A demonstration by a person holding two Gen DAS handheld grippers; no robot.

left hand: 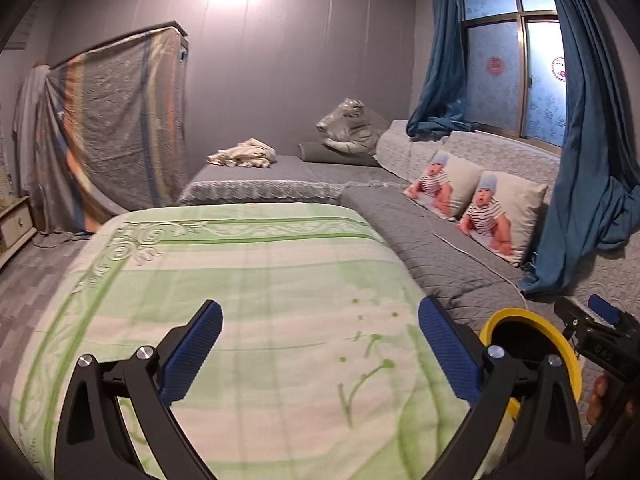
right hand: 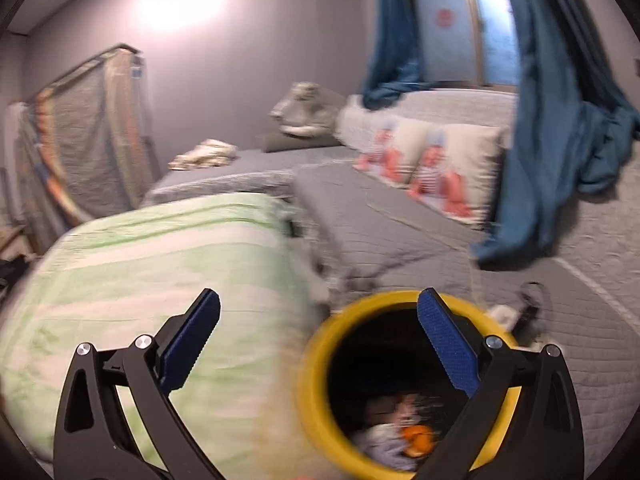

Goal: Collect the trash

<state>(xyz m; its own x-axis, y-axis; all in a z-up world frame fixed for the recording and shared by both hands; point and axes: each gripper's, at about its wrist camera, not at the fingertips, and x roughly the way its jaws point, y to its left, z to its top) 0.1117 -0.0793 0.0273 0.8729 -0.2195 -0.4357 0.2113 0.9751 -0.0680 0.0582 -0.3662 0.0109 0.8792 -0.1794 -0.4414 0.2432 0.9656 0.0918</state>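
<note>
Inside the yellow bin (right hand: 316,392), at the bottom, lay crumpled trash (right hand: 394,432) w/ an orange bit. Bin stood btwn the green quilt (left hand: 248,280) & the grey sofa (left hand: 432,232). Right hand-held gripper (right hand: 320,344) hung above it, jaws wide, empty. Left hand-held gripper (left hand: 320,344) over quilt, likewise wide, empty.

Home bedroom, green quilt (left hand: 248,280), 2 baby-print pillows (left hand: 476,196), blue curtains (left hand: 588,160), window (left hand: 508,56)
</note>
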